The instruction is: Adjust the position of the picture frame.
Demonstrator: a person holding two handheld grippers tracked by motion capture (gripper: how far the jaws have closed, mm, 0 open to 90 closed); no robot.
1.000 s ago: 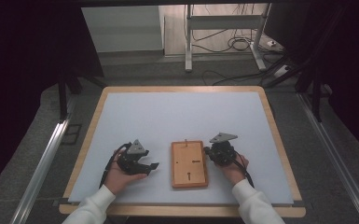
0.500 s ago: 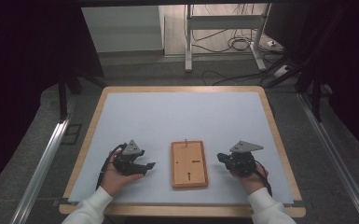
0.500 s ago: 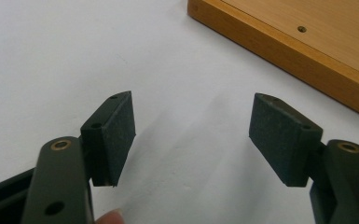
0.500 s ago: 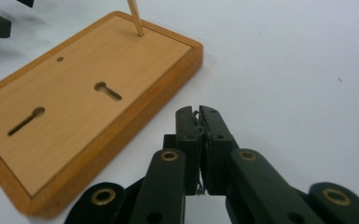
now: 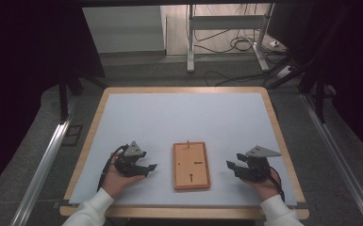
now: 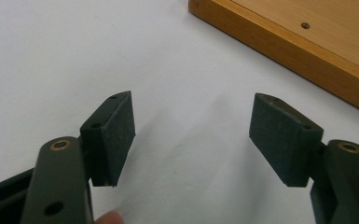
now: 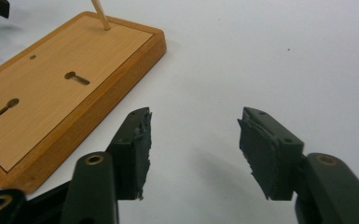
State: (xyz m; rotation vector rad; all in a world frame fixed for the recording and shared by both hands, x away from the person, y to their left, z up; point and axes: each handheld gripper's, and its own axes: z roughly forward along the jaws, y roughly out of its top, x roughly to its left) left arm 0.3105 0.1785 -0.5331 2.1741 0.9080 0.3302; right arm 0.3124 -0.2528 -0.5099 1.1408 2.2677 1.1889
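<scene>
Wooden board (image 5: 191, 165) between left gripper (image 5: 150, 168) and right gripper (image 5: 231, 167), both low, empty, jaws wide, the right's just opened.

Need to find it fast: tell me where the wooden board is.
In the high view the wooden board lies flat near the table's front edge, between the left gripper and the right gripper.

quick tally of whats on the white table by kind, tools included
flat rectangular wooden board with keyhole slots: 1
thin light wooden peg standing at the board's far end: 1
black two-jaw tools, left and right, both empty, jaws apart: 2
total: 4
</scene>
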